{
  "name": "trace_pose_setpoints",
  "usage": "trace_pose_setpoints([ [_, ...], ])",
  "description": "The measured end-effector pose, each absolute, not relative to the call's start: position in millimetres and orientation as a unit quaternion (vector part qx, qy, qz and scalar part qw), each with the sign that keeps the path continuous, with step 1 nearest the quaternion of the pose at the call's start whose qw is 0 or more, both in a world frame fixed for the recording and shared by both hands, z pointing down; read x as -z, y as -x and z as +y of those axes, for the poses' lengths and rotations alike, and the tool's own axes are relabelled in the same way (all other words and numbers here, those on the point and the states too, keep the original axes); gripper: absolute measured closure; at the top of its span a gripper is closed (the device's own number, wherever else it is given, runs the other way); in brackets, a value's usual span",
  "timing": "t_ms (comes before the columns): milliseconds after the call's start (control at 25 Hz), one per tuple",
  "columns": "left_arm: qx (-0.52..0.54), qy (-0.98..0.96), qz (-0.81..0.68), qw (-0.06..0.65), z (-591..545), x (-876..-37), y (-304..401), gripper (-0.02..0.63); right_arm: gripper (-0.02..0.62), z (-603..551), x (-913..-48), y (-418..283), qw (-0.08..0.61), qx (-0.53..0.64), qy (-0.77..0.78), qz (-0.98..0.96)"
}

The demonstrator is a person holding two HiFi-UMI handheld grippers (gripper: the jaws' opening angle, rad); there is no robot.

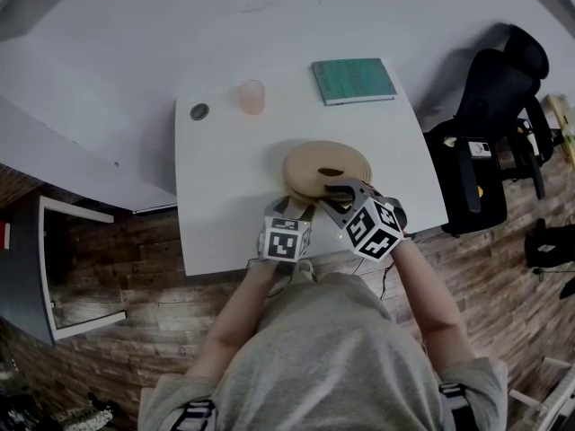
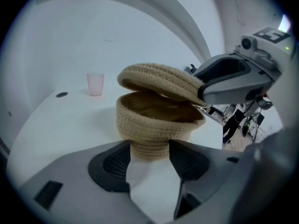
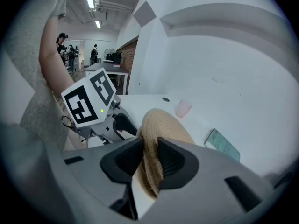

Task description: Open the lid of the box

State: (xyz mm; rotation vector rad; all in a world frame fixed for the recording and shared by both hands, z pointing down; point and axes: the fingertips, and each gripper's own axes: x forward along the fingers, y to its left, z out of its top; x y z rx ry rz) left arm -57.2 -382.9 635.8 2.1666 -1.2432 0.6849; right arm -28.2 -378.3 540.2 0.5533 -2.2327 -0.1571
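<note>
Nearest to you, between the fingers of your left gripper, sits the woven box. It is a small round basket of tan coiled fibre with a narrower foot, and it stands upright on the white table. Those fingers are set narrow, one pad pressed to each side of the foot, so the box is clamped low down with its wider bowl rising just past the fingertips. Its lid is a shallow dome of the same weave. It is tilted up off the rim, leaving a gap on the side facing the left fingers that shows the hollow inside. The edge toward your right gripper sits lower. That gripper's fingers are also close together. They pinch the lid's rim edge-on between the pads, and the rest of the dome fans out beyond the fingertips. Further out from both pairs of fingers, a pink cup stands upright on the table, well apart from the box. A dark round disc lies to the left of it, and a green notebook lies flat beyond the right fingers.
</note>
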Motion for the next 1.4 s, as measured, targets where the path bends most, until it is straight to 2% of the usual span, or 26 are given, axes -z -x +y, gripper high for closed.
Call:
trace_pose_setpoints([
  [360, -0.254, -0.803, -0.465, 0.275, -381.8, -635.2, 56.8, 0.373, 0.511, -392.8, -517.9, 23.8, 0.367, 0.044, -0.248, -0.895],
  [640, -0.254, -0.799, -0.47, 0.276, -380.7, -636.3, 57.6, 0.373, 0.515, -407.2, -500.0, 17.3, 0.307, 0.005, -0.291, -0.906],
  [1400, -0.224, -0.782, -0.511, 0.278, -365.9, -613.8, 47.1, 0.373, 0.52, -416.3, -469.6, -58.6, 0.168, -0.126, -0.411, -0.887],
])
